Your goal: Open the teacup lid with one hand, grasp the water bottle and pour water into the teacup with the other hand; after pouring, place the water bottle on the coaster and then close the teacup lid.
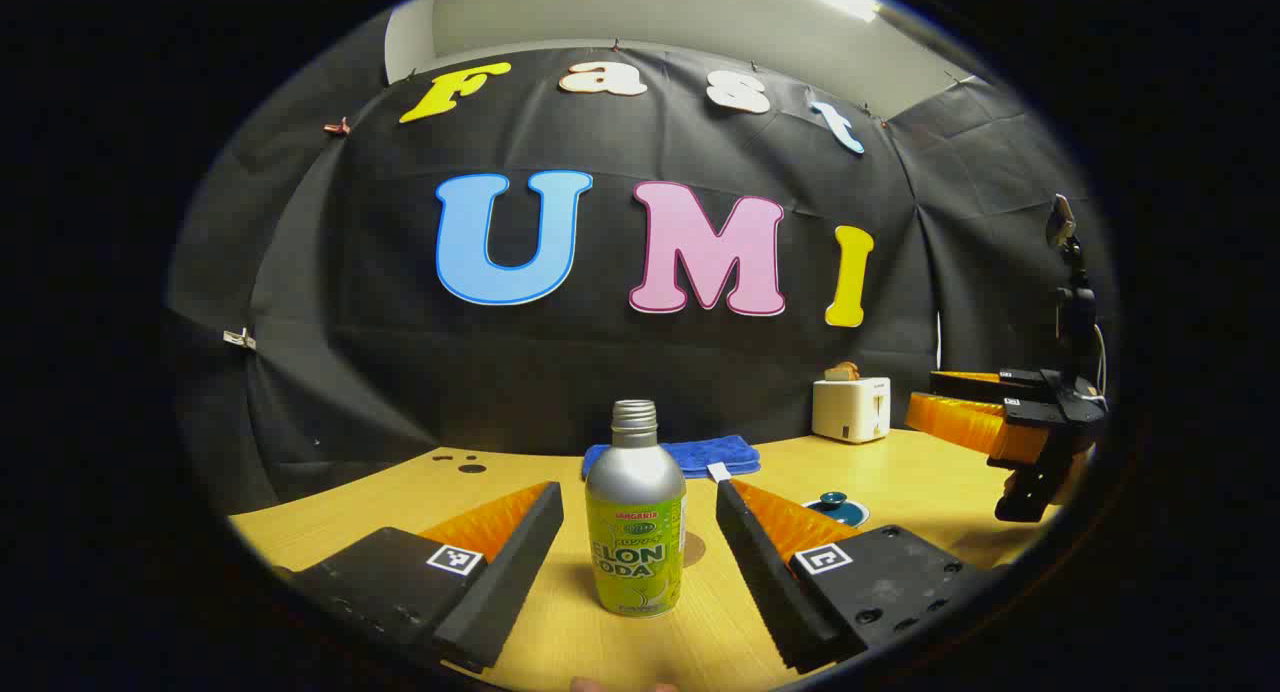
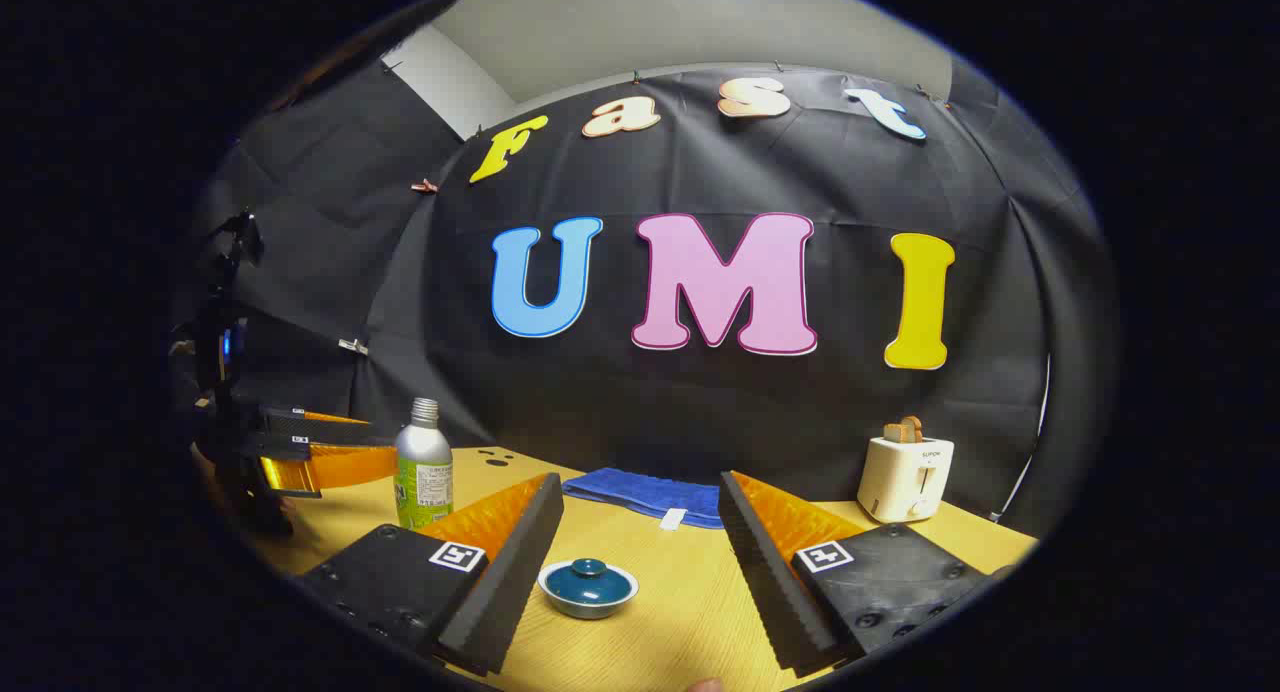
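your left gripper [image 1: 640, 532] has its fingers spread wide with nothing in them, and the silver aluminium water bottle with the green label [image 1: 636, 517] stands upright on the yellow wooden bench [image 1: 900, 472] between them, touching neither. its cap is off. a small part of a round brown coaster [image 1: 694, 548] peeks out just behind the bottle's right side. your right gripper [image 2: 640, 532] is also wide open and empty; the small white teacup with its dark teal lid [image 2: 588, 584] sits on the bench between its fingers, nearer the left one, lid on. beyond both lies a folded blue cloth [image 2: 645, 494] against the booth wall, and a cream toaster with bread in it [image 2: 906, 475] stands at the far right of the bench.
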Tool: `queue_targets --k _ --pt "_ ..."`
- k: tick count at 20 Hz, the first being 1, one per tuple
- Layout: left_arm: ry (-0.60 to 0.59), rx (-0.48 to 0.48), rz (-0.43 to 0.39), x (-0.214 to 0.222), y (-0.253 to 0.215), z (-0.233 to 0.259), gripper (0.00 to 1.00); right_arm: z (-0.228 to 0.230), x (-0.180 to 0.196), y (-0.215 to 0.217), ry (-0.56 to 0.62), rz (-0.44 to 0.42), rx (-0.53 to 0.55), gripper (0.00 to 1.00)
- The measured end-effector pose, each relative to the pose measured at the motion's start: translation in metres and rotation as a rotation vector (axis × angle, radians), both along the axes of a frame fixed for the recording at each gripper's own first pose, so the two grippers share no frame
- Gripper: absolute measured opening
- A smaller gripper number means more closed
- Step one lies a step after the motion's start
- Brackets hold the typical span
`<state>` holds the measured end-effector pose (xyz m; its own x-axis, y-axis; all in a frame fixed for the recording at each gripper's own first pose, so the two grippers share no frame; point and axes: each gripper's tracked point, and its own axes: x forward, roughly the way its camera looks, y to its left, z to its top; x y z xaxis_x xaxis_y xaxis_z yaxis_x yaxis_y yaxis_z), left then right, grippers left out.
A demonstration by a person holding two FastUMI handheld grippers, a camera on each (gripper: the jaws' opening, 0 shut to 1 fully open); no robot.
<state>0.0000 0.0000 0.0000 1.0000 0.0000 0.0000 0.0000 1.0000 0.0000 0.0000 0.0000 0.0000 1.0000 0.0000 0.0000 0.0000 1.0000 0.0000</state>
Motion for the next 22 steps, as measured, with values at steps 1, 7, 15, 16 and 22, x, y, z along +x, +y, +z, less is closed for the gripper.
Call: queue_targets --k 1,7,15,16,22 --pt "0.003 0.006 -0.001 0.0 -0.001 0.0 0.97 -0.001 0.0 0.002 0.005 0.007 0.0 0.97" --pt "0.016 0.012 -0.002 -0.002 -0.003 0.0 0.97 -0.004 -0.002 0.01 0.045 0.04 0.005 0.97" --pt "0.006 0.001 0.002 -0.003 -0.003 0.005 0.97 -0.006 0.0 0.005 0.057 0.03 0.016 0.97" --pt "0.005 0.003 0.003 -0.003 -0.002 0.006 0.97 -0.007 0.001 0.005 0.062 0.028 0.017 0.97" --pt "0.014 -0.006 0.006 -0.001 0.002 0.001 0.97 -0.029 0.028 0.014 0.159 0.054 -0.002 0.96"
